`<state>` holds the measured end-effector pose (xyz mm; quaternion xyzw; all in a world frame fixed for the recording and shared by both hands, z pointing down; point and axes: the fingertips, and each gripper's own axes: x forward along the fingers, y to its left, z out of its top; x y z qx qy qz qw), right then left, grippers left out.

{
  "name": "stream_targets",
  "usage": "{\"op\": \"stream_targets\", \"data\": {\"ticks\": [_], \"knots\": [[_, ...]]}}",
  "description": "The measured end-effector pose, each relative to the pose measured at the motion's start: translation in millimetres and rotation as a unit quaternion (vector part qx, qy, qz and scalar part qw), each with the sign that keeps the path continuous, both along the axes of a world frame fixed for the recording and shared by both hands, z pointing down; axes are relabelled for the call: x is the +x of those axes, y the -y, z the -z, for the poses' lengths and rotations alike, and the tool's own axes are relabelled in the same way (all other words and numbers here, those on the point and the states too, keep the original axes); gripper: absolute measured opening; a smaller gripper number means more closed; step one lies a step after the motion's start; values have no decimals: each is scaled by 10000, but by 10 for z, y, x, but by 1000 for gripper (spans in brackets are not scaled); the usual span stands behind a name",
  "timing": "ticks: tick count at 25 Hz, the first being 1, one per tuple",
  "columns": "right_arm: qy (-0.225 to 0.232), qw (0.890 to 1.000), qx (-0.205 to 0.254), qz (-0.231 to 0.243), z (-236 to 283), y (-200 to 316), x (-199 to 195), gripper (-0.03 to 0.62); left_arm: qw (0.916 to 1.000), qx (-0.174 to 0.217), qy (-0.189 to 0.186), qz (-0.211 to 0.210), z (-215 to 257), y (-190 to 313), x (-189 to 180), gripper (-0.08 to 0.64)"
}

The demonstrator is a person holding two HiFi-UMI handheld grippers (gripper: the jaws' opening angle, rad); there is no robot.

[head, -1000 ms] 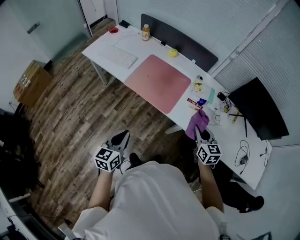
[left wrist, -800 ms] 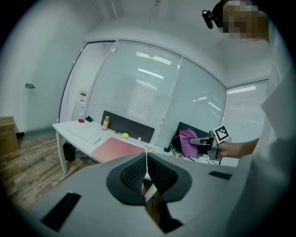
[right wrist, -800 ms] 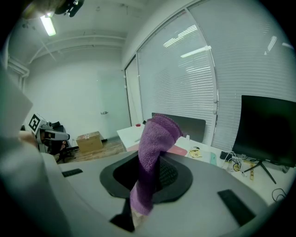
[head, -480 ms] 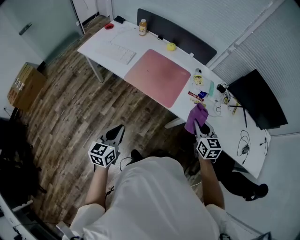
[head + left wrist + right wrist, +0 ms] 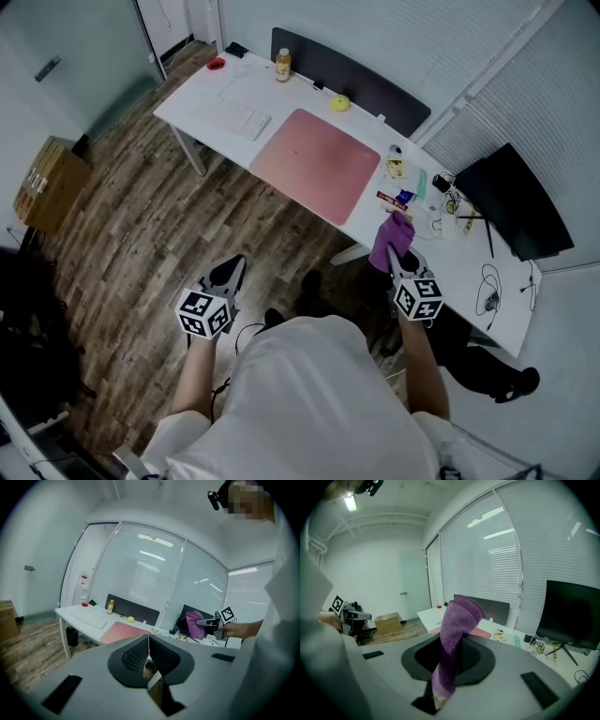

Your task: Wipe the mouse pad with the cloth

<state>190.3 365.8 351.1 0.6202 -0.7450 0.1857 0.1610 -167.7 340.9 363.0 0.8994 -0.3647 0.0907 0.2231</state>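
A pink mouse pad (image 5: 317,162) lies flat on the white desk (image 5: 216,89); in the left gripper view the mouse pad (image 5: 125,632) shows beyond the jaws, and it is mostly hidden behind the cloth in the right gripper view. My right gripper (image 5: 400,255) is shut on a purple cloth (image 5: 391,240), held over the desk's front edge, right of the pad. The cloth (image 5: 453,641) stands up between the jaws. My left gripper (image 5: 228,275) is shut and empty over the wooden floor, well short of the desk; its jaws (image 5: 147,660) meet with nothing between them.
On the desk are a white keyboard (image 5: 237,117), an orange bottle (image 5: 281,65), a yellow ball (image 5: 339,103), small items (image 5: 397,169) right of the pad, a black monitor (image 5: 511,206) and cables (image 5: 487,300). A cardboard box (image 5: 47,187) stands on the floor at left.
The view has shifted slightly and the desk sits a little nearer and lower. My right gripper with the cloth stays over the desk's front edge; the left gripper stays over the floor.
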Motion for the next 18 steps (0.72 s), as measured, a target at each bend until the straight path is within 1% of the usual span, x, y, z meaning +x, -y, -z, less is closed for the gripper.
{"op": "stream_targets", "data": {"ticks": [5,13,18], "knots": [[119,9998,-113,112,-162,183,13,74,10000,-58,42,34,-77,138,96,20],[321,9985,-334,282,-421,710,135,74,9998,-176,101,57,-136,564,383,20],[382,9961,-565,551,-646,1047,219,74,9995,-221,215,48,-183,865,623,20]]}}
